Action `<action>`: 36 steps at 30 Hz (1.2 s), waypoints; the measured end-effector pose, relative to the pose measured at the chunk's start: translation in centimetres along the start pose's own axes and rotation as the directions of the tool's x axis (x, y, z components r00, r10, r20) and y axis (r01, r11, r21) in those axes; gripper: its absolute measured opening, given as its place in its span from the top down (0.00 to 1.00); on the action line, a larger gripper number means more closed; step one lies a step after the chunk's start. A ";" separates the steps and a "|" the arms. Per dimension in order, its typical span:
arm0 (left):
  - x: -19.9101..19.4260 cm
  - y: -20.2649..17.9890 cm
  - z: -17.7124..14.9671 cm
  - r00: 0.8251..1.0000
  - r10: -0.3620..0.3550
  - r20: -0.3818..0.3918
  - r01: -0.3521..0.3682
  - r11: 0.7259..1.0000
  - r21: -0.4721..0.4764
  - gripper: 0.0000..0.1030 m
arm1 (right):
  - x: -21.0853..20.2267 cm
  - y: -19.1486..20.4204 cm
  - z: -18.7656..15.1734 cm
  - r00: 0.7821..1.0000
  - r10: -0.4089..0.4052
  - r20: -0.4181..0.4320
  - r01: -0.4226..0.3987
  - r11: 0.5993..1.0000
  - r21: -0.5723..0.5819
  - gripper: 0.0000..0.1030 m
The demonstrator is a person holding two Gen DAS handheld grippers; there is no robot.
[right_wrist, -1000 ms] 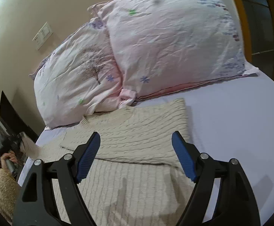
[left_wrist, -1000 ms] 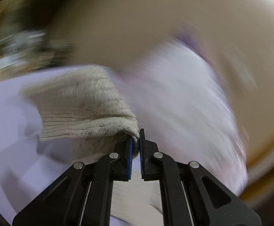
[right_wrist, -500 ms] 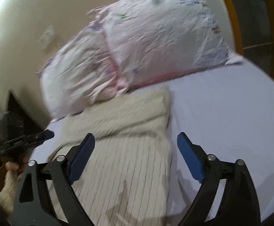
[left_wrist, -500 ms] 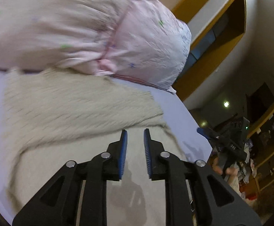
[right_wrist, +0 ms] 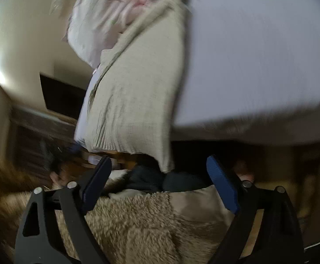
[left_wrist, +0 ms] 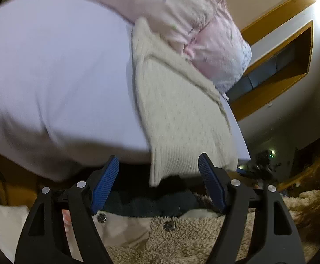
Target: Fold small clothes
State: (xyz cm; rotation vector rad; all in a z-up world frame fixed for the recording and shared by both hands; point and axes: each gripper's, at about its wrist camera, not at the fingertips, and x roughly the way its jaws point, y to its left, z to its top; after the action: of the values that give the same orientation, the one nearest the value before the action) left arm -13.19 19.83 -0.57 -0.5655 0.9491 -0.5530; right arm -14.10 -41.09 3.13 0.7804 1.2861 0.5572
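Observation:
A cream knitted sweater (left_wrist: 179,110) lies flat on the bed's lilac sheet (left_wrist: 56,70), its ribbed hem hanging over the near edge. It also shows in the right wrist view (right_wrist: 138,92). My left gripper (left_wrist: 158,182) is open and empty, held back off the bed below the hem. My right gripper (right_wrist: 160,182) is open and empty too, just below the hem and clear of the cloth.
Two pink flowered pillows (left_wrist: 181,15) lie at the head of the bed, touching the sweater's top. The person's fluffy beige jacket (left_wrist: 181,242) fills the foreground under both grippers. A wooden wall niche (left_wrist: 280,66) is at the right.
My left gripper let go of the sweater and opened wide. Both grippers pulled back from over the bed to beyond its near edge. The sweater now lies flat.

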 end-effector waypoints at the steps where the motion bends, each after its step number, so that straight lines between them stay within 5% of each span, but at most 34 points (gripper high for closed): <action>1: 1.0 0.4 -0.4 1.000 -0.006 -0.016 0.006 1.000 -0.015 0.27 | 0.9 -1.0 0.2 0.998 0.064 -0.002 -0.064 0.997 0.043 0.29; 5: 4.3 1.2 -1.0 0.996 -0.072 -0.043 0.069 0.995 -0.071 0.28 | 2.9 -1.9 0.9 0.979 0.204 0.026 -0.205 0.976 0.071 0.38; 9: 6.4 0.6 -1.0 0.992 -0.123 -0.036 0.119 0.989 -0.090 0.41 | 4.4 -1.8 1.2 0.962 0.271 0.020 -0.272 0.960 0.066 0.85; 10: 6.5 0.5 -1.0 0.991 -0.130 -0.035 0.126 0.988 -0.090 0.50 | 4.3 -1.7 0.9 0.962 0.274 0.021 -0.275 0.960 0.054 0.90; 13: 6.8 0.6 -1.1 0.986 -0.160 -0.036 0.155 0.981 -0.120 0.88 | 3.5 -0.4 1.1 0.960 0.280 0.034 -0.279 0.960 -0.015 0.91; 14: 6.7 0.6 -1.0 0.984 -0.174 -0.029 0.168 0.976 -0.141 0.92 | 3.1 0.1 1.2 0.958 0.285 0.043 -0.283 0.958 -0.038 0.91; 20: 3.6 -2.1 3.4 0.974 -0.211 0.078 0.216 0.974 -0.065 0.94 | -1.3 5.2 4.5 0.938 0.315 0.143 -0.275 0.929 -0.246 0.92; 26: 3.3 -5.2 17.3 0.951 -0.137 0.278 0.133 0.991 0.032 0.94 | -3.3 11.1 15.1 0.891 0.301 0.340 -0.154 0.905 -0.397 0.92; 29: 8.2 -5.1 25.1 0.945 -0.009 0.327 0.011 1.000 -0.003 0.94 | -1.5 11.3 21.8 0.859 0.221 0.462 -0.058 0.938 -0.342 0.92; 32: 13.0 -3.4 28.5 0.944 0.110 0.310 -0.094 0.993 -0.065 0.94 | 1.7 9.0 27.5 0.840 0.066 0.538 0.034 0.984 -0.174 0.92; 36: 18.3 -0.4 30.3 0.961 0.187 0.202 -0.150 0.971 -0.186 0.93 | 6.6 5.3 31.6 0.863 -0.178 0.472 0.173 0.983 0.055 0.82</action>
State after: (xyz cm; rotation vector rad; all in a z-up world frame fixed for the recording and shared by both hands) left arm 21.46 13.58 3.01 -0.6755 0.8292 -0.2514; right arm 18.46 -39.07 6.05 0.7414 0.8883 0.1885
